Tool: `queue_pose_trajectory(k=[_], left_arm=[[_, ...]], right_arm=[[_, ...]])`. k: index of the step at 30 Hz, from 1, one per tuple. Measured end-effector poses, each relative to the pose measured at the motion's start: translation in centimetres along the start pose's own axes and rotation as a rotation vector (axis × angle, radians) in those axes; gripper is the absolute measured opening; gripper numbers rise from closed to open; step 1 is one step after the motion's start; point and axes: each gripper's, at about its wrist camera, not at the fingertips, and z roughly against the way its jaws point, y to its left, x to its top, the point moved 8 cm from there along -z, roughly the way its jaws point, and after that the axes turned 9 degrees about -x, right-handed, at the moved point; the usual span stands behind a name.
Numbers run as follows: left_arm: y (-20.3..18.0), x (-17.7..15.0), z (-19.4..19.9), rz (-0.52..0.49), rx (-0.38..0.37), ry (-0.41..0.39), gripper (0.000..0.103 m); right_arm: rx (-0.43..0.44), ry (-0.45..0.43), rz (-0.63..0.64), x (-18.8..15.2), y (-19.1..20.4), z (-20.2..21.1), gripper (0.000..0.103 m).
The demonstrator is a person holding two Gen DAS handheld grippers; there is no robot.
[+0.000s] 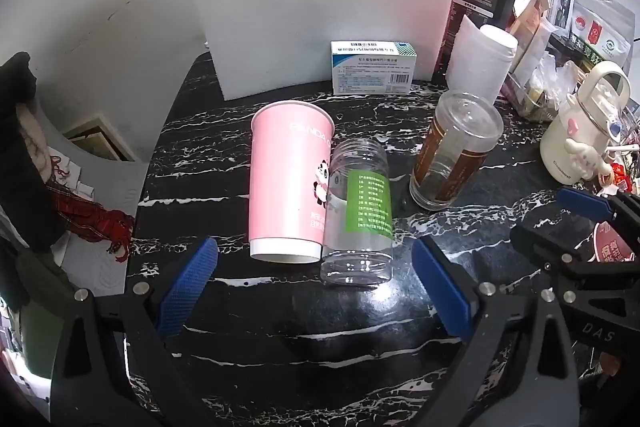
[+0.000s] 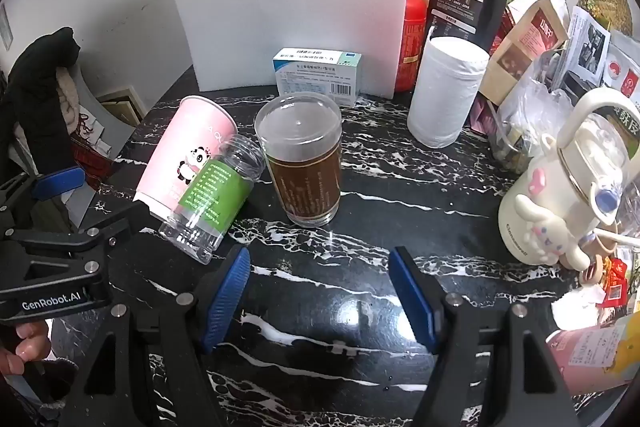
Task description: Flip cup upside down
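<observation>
Cup (image 1: 290, 183) (image 2: 184, 155), pink with a panda print, stood on the black marbled table (image 1: 280, 327) (image 2: 360, 227) with its wide rim down and narrow base up. A clear jar (image 1: 358, 215) (image 2: 212, 193) with a green label touched its right side. Near that stood a brown-labelled glass (image 1: 456, 151) (image 2: 304, 163), and a medicine box (image 1: 372, 73) (image 2: 318, 77) sat against the white foam board (image 1: 320, 7) (image 2: 288, 11) behind. Left gripper (image 1: 316, 291) hovered just short of the cup, jaws spread wide and empty. Right gripper (image 2: 320, 297) was likewise wide and empty, facing the glass.
</observation>
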Motion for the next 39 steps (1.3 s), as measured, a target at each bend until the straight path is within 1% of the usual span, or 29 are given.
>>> queue_pose_trajectory(k=[9, 16, 25, 39], left_arm=[[-0.2, 0.0, 0.0, 0.002, 0.002, -0.002, 0.098], [0.8, 0.0, 0.2, 0.011, 0.008, -0.008, 0.098], [0.7, -0.3, -0.2, 0.015, 0.005, 0.002, 0.098], [0.8, -0.3, -0.5, 0.028, 0.005, 0.0, 0.098]], right_arm=[[0.002, -0.001, -0.002, 0.0, 0.0, 0.1, 0.072], [0.009, 0.003, 0.001, -0.2, 0.1, 0.2, 0.072], [0.022, 0.011, -0.006, -0.4, 0.2, -0.1, 0.072], [0.019, 0.007, -0.001, -0.4, 0.5, -0.1, 0.072]])
